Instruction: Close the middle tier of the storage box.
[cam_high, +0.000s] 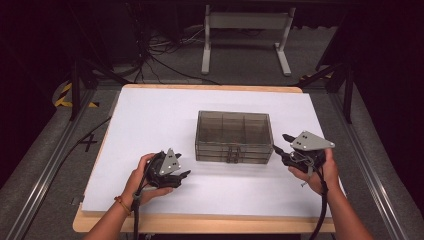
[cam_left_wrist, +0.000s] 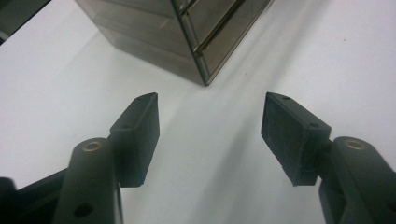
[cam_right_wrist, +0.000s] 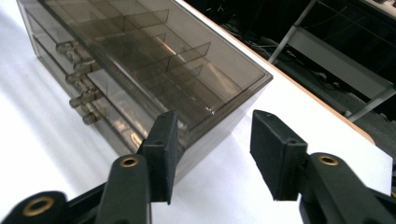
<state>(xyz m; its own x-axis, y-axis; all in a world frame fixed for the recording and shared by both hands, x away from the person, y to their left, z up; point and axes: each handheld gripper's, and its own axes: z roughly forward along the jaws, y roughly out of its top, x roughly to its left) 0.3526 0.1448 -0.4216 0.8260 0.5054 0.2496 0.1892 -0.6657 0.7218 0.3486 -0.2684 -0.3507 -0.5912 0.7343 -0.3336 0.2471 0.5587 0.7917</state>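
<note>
A smoky see-through drawer box (cam_high: 233, 136) stands in the middle of the white tabletop (cam_high: 150, 115), its small drawer handles (cam_high: 231, 154) facing the person. My left gripper (cam_high: 186, 176) is held low over the table, left of and in front of the box. Its jaws are open around bare white surface (cam_left_wrist: 210, 100), and the box's corner (cam_left_wrist: 187, 32) lies ahead of them. My right gripper (cam_high: 280, 142) is close to the box's right front corner. It is open with nothing pressed between its pads (cam_right_wrist: 214, 116), and the box (cam_right_wrist: 140, 65) lies just beyond its left jaw.
The white sheet lies on a wooden board whose front edge (cam_high: 200, 224) runs near the person. Metal rails (cam_high: 45, 170) flank the table on both sides. Behind it, a white table frame (cam_high: 245, 35) and loose cables (cam_high: 160, 55) sit on the floor.
</note>
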